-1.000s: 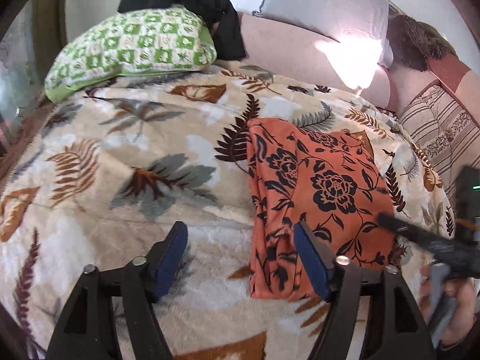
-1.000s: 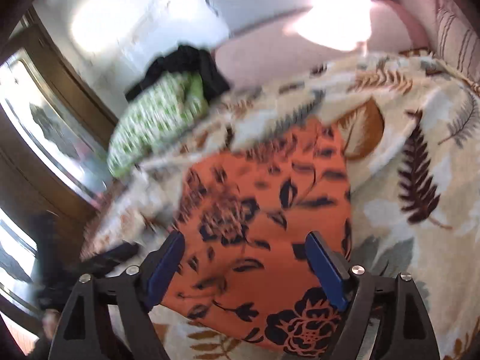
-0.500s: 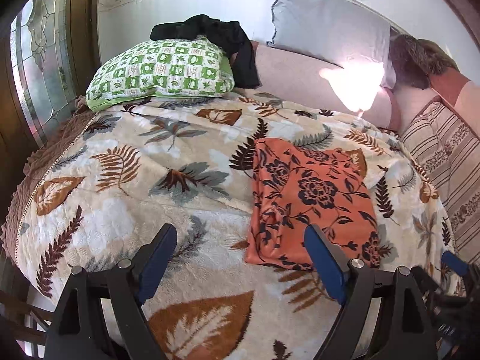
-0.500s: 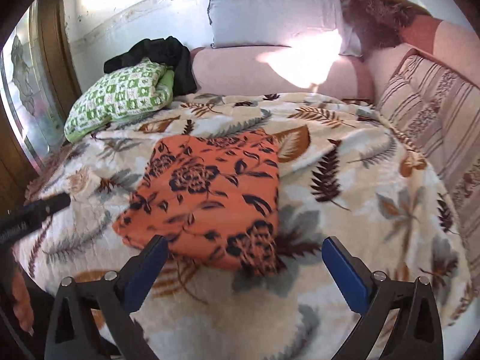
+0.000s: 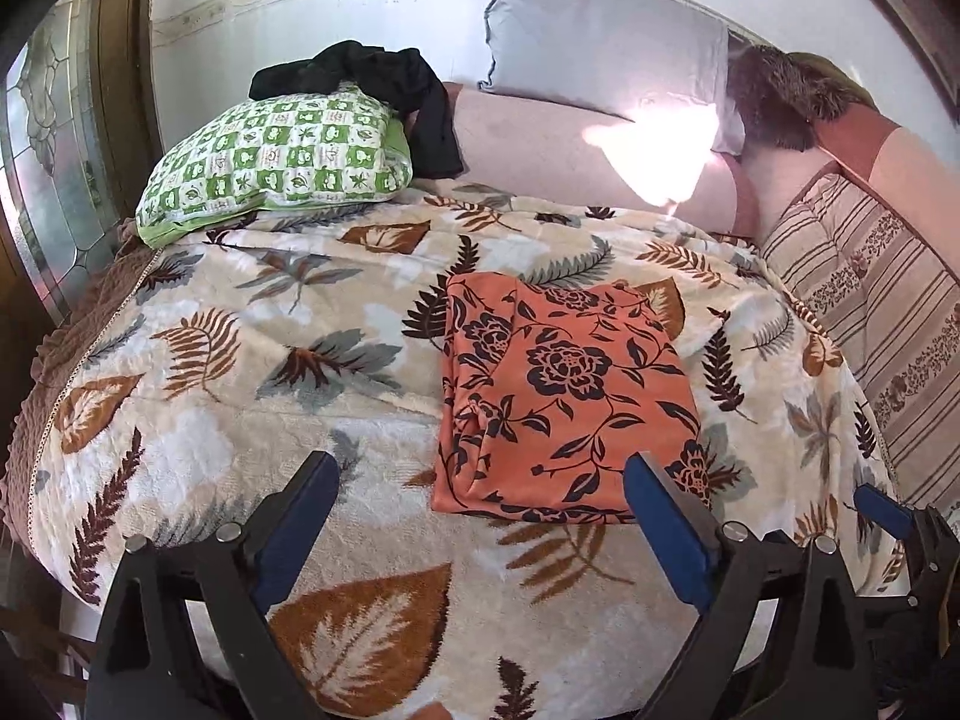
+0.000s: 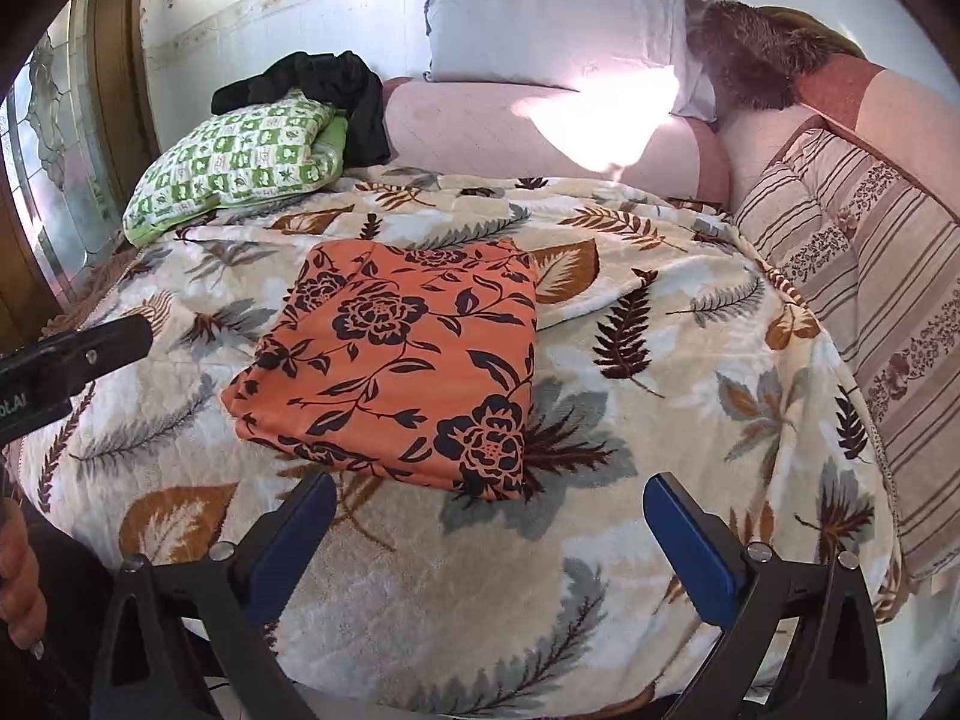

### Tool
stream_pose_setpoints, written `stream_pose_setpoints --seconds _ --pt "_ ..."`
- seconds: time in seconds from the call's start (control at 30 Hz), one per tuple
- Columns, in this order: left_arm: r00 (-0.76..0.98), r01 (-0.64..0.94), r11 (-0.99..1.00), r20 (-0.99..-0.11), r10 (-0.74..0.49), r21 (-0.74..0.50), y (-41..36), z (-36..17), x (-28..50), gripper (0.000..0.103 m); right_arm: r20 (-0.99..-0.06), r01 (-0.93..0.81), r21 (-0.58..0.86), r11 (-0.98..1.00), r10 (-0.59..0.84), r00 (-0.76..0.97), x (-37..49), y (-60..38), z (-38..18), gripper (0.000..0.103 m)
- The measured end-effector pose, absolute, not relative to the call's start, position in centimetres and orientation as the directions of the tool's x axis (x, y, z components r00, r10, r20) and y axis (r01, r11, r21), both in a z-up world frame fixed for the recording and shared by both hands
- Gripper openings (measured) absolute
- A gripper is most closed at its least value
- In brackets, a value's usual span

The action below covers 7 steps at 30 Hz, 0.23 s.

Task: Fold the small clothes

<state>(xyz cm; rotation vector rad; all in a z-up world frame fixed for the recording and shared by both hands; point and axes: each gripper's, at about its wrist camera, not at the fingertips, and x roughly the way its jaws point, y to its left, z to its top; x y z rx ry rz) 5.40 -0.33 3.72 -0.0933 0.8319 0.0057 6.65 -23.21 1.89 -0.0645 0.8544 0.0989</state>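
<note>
An orange cloth with black flowers [image 5: 558, 396] lies folded into a flat rectangle on the leaf-print bedspread [image 5: 240, 360]; it also shows in the right wrist view [image 6: 402, 372]. My left gripper [image 5: 480, 516] is open and empty, held back from the cloth's near edge. My right gripper [image 6: 489, 531] is open and empty, also back from the cloth's near edge. The right gripper's fingertip [image 5: 882, 510] shows at the left wrist view's right edge. The left gripper's body [image 6: 72, 354] shows at the right wrist view's left edge.
A green checked pillow [image 5: 276, 162] with a black garment [image 5: 384, 84] on it lies at the head of the bed. A grey pillow [image 5: 600, 36] and pink bolster [image 5: 570, 150] stand behind. Striped cushions [image 5: 876, 300] line the right side. A glass door [image 5: 42, 168] is at left.
Both grippers have pulled back and up from the folded orange cloth, so the whole bed now shows. The cloth lies still.
</note>
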Motion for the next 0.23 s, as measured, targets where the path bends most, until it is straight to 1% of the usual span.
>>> stream_pose_setpoints --seconds 0.07,0.13,0.23 --pt "0.673 -0.022 0.997 -0.739 -0.037 -0.070 -0.70 3.61 5.61 0.101 -0.756 -0.112 -0.016 0.994 0.062 0.652 6.87 -23.28 1.86 0.103" --pt "0.688 0.005 0.996 -0.722 -0.069 -0.089 -0.89 3.71 5.66 0.101 -0.757 -0.111 -0.018 0.994 0.059 0.651 7.18 -23.34 1.81 0.103" --pt "0.683 0.006 0.999 -0.730 -0.040 -0.050 -1.29 3.53 6.40 0.101 -0.761 -0.109 -0.018 0.994 0.057 0.646 7.73 -23.37 1.67 0.103"
